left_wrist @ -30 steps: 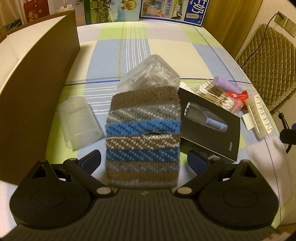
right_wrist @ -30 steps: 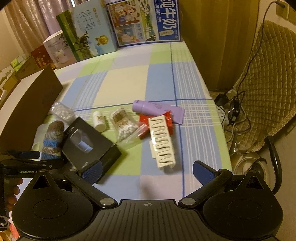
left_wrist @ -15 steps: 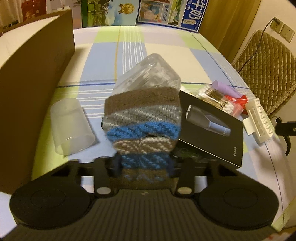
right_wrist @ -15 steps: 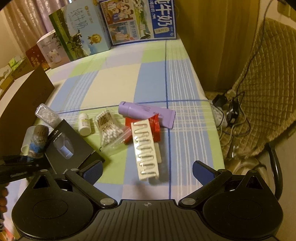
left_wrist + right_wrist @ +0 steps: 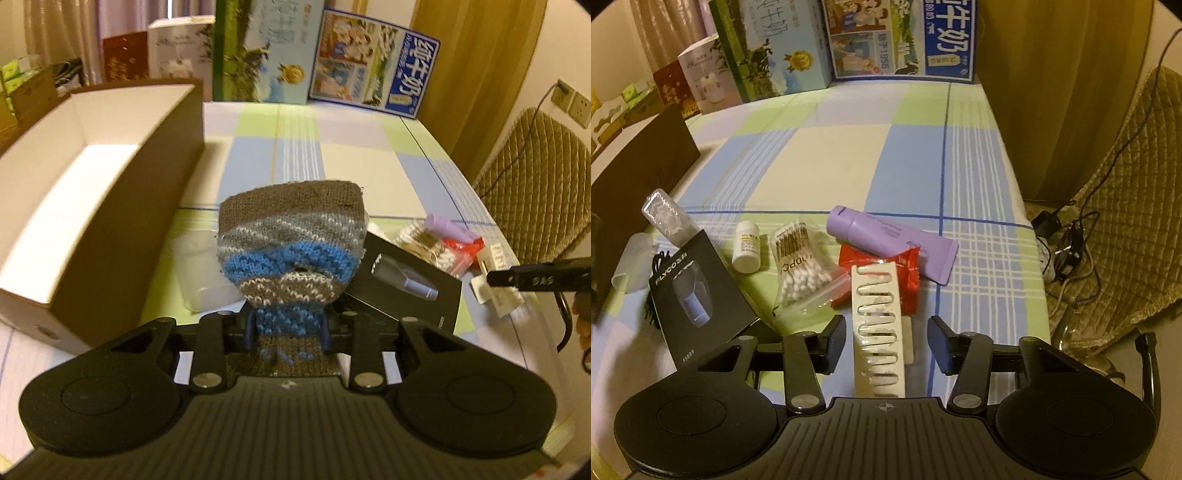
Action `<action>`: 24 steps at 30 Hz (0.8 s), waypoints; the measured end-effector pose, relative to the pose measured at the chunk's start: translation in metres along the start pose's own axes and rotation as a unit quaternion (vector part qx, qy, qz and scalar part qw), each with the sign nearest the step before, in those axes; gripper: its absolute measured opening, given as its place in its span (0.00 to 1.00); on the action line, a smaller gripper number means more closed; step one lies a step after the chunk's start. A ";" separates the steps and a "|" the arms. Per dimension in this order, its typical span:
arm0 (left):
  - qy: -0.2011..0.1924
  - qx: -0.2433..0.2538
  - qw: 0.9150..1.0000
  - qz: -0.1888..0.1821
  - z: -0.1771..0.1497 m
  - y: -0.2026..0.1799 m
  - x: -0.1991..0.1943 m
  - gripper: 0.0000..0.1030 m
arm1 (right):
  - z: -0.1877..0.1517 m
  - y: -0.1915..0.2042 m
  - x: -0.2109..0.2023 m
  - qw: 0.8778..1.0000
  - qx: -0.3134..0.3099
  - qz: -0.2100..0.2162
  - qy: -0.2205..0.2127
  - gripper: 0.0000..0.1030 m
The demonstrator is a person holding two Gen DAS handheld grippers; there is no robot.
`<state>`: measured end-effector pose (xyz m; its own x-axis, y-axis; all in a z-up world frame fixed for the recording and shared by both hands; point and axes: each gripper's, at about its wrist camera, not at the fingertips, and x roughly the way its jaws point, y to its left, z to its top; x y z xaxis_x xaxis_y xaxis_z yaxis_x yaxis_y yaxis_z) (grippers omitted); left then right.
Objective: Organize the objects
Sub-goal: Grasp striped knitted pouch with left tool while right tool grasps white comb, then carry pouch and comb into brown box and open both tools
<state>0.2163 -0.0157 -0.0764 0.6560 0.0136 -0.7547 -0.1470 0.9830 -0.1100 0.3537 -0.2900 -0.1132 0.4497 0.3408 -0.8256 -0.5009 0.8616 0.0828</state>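
The left gripper [image 5: 287, 334] has its jaws pinching the lower part of the knitted pouch [image 5: 291, 243], which a second ago lay flat on the tabletop between spread jaws and now hangs lifted, its waist squeezed narrow. The pouch is banded in brown, grey and blue with white flecks, and its brown top flares wide beyond the jaws. To the left of the jaws stands the open cardboard box [image 5: 122, 229], white inside, now seen from above its rim. Just past the pouch on the right lies the black shaver box [image 5: 406, 284], partly hidden by the knit.

The right gripper [image 5: 886, 341] has just been closing its jaws: they were spread wide a second ago and now stand half closed on either side of the white comb-like rack [image 5: 877, 325], a gap showing on each side, so they do not pinch it. Beyond the jaws the rack overlaps a red packet [image 5: 882, 264], with the purple tube [image 5: 886, 236] behind it. Left of the jaws lie the bag of cotton swabs [image 5: 799, 266] and a small white bottle [image 5: 748, 247] on the checked tabletop [image 5: 849, 155].
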 end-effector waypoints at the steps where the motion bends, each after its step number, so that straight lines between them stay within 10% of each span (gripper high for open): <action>1: -0.003 -0.003 1.000 0.003 0.001 0.001 -0.005 0.26 | 0.000 0.000 0.001 1.000 -0.002 0.001 0.001 0.36; 3: -0.010 -0.006 1.000 0.008 0.003 0.002 -0.015 0.26 | -0.002 0.002 0.005 1.000 -0.009 0.006 0.007 0.25; 15: -0.049 -0.029 0.998 0.035 0.023 0.038 -0.067 0.26 | 0.007 0.029 -0.046 0.999 0.002 0.026 -0.029 0.24; 24: -0.063 -0.030 0.995 0.065 0.050 0.116 -0.092 0.26 | 0.025 0.138 -0.083 0.989 -0.007 0.128 -0.067 0.24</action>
<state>0.1764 0.1067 0.0125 0.7160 0.1663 -0.6780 -0.2778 0.9589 -0.0581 0.2658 -0.1896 -0.0188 0.4009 0.5947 -0.6968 -0.6204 0.7359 0.2712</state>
